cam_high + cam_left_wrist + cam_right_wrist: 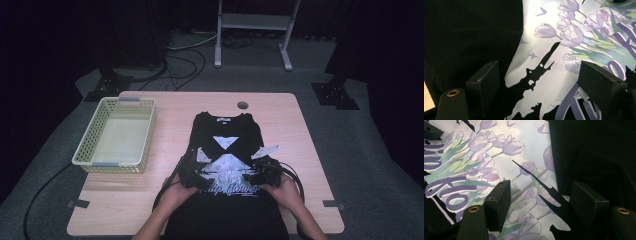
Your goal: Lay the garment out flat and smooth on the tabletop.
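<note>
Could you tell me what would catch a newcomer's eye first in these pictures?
First, the black T-shirt spread in the middle of the wooden table, its pale tulip print bright against the dark cloth. Next, the person's two hands at its near part, left gripper and right gripper over the print with open fingers. To the left stands a pale yellow basket.
</note>
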`<state>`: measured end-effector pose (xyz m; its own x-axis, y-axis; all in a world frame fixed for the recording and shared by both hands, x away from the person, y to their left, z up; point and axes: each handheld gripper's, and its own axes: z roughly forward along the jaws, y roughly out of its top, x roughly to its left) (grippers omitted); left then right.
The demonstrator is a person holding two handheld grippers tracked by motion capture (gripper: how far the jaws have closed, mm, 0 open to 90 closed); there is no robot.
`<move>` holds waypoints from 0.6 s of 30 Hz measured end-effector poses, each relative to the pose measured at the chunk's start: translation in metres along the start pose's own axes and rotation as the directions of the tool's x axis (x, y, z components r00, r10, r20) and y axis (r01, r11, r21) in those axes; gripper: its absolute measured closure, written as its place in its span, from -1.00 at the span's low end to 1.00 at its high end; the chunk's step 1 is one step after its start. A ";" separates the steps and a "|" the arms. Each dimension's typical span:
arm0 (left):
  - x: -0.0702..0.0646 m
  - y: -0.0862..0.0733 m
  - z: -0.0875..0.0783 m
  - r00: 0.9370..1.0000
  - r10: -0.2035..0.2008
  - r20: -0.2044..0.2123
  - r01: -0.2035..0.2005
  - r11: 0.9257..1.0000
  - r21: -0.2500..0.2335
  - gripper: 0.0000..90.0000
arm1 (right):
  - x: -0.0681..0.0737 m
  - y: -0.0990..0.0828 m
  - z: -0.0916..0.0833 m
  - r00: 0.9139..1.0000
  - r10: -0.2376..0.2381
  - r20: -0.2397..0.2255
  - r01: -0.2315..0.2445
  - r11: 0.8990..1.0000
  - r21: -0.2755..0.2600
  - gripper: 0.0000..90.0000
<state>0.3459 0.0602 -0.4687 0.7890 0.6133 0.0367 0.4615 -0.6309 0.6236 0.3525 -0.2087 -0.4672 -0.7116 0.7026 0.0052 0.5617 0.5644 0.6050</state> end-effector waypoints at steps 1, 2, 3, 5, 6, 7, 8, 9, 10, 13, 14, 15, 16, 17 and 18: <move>-0.002 -0.001 -0.001 1.000 0.002 0.000 -0.002 1.000 -0.001 -0.62 | 0.001 -0.001 -0.001 1.000 0.001 0.000 -0.001 1.000 0.000 -0.26; -0.003 -0.003 -0.002 1.000 -0.001 0.000 0.001 1.000 -0.003 -0.62 | 0.003 -0.002 -0.001 1.000 -0.004 -0.002 0.004 1.000 0.001 -0.27; -0.004 -0.004 -0.003 1.000 0.000 0.000 0.000 1.000 -0.003 -0.62 | 0.004 -0.003 -0.002 1.000 -0.006 -0.004 0.006 1.000 0.000 -0.29; -0.007 -0.006 -0.004 1.000 0.000 -0.001 0.000 1.000 -0.003 -0.62 | 0.007 -0.005 -0.003 1.000 -0.012 -0.010 0.012 1.000 0.004 -0.34; -0.008 -0.006 -0.005 1.000 -0.001 0.000 0.001 1.000 -0.003 -0.62 | 0.009 -0.006 -0.004 1.000 -0.013 -0.012 0.013 1.000 0.005 -0.34; -0.009 -0.007 -0.006 1.000 0.002 0.001 -0.002 1.000 0.001 -0.62 | 0.010 -0.006 -0.004 1.000 -0.018 -0.013 0.018 1.000 0.005 -0.34; -0.010 -0.008 -0.007 1.000 0.001 0.001 -0.001 1.000 -0.002 -0.62 | 0.012 -0.007 -0.005 1.000 -0.016 -0.014 0.016 1.000 0.007 -0.34; -0.011 -0.009 -0.008 1.000 0.001 0.001 -0.001 1.000 -0.002 -0.62 | 0.013 -0.008 -0.006 1.000 -0.020 -0.014 0.020 1.000 0.005 -0.34; -0.013 -0.011 -0.008 1.000 0.001 0.001 -0.001 1.000 -0.003 -0.63 | 0.015 -0.009 -0.006 1.000 -0.022 -0.014 0.022 1.000 0.004 -0.34; -0.016 -0.014 -0.010 1.000 0.002 0.008 -0.002 1.000 -0.001 -0.67 | 0.018 -0.012 -0.008 1.000 -0.024 -0.018 0.024 1.000 0.001 -0.35; -0.018 -0.015 -0.010 1.000 0.005 0.007 -0.005 1.000 0.001 -0.73 | 0.020 -0.013 -0.009 0.999 -0.025 -0.020 0.025 1.000 -0.001 -0.35; -0.020 -0.015 -0.011 1.000 0.005 0.007 -0.005 1.000 0.003 -0.75 | 0.021 -0.014 -0.009 0.999 -0.031 -0.021 0.031 1.000 -0.001 -0.35; -0.022 -0.016 -0.012 1.000 0.006 0.008 -0.006 1.000 0.004 -0.75 | 0.023 -0.015 -0.010 0.999 -0.028 -0.023 0.028 1.000 -0.004 -0.36; -0.023 -0.017 -0.012 1.000 0.008 0.008 -0.008 1.000 0.003 -0.75 | 0.024 -0.016 -0.010 0.999 -0.029 -0.024 0.029 1.000 -0.005 -0.36; -0.024 -0.018 -0.013 1.000 0.008 0.010 -0.008 1.000 0.002 -0.75 | 0.025 -0.018 -0.011 0.999 -0.028 -0.026 0.028 1.000 -0.006 -0.36</move>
<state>0.3135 0.0632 -0.4705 0.7966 0.6036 0.0337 0.4562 -0.6368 0.6216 0.3200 -0.2059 -0.4688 -0.7381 0.6747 0.0090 0.5386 0.5811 0.6100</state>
